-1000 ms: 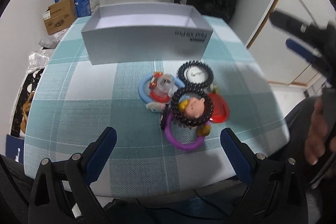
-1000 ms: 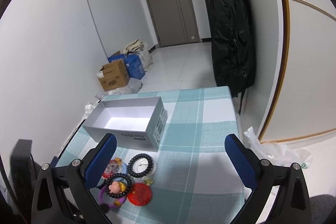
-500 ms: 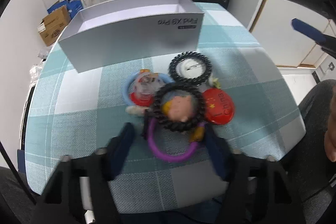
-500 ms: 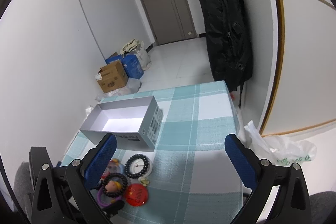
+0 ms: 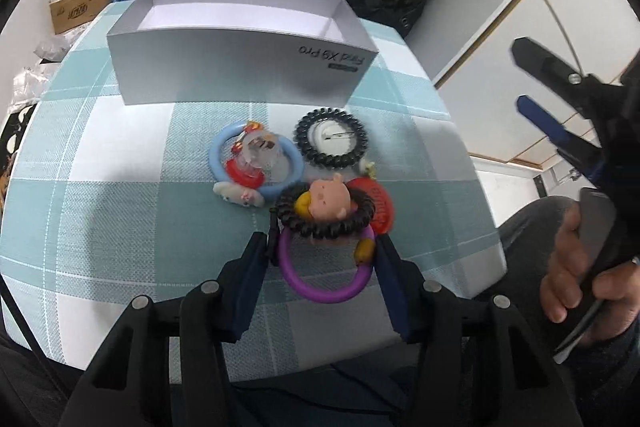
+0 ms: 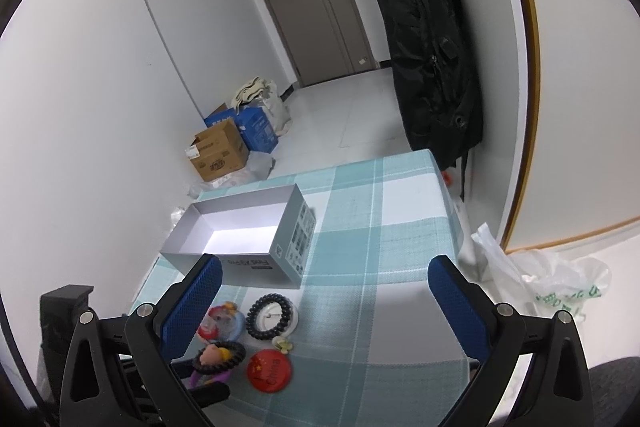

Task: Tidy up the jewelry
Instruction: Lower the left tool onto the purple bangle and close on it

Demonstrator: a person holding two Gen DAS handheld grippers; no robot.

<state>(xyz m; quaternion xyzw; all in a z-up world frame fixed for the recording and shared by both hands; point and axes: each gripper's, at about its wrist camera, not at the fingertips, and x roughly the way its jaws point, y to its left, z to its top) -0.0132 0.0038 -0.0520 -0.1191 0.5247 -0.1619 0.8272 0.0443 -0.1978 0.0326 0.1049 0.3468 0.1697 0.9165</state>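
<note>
Close beside the purple ring [image 5: 325, 277] crowd a red badge [image 5: 380, 205] and black coil [image 5: 331, 135].

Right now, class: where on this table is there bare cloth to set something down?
Free: the cloth right of the grey box, and the strip left of the blue ring. Crowded: the jewelry cluster around the purple ring between the left gripper fingers.
</note>
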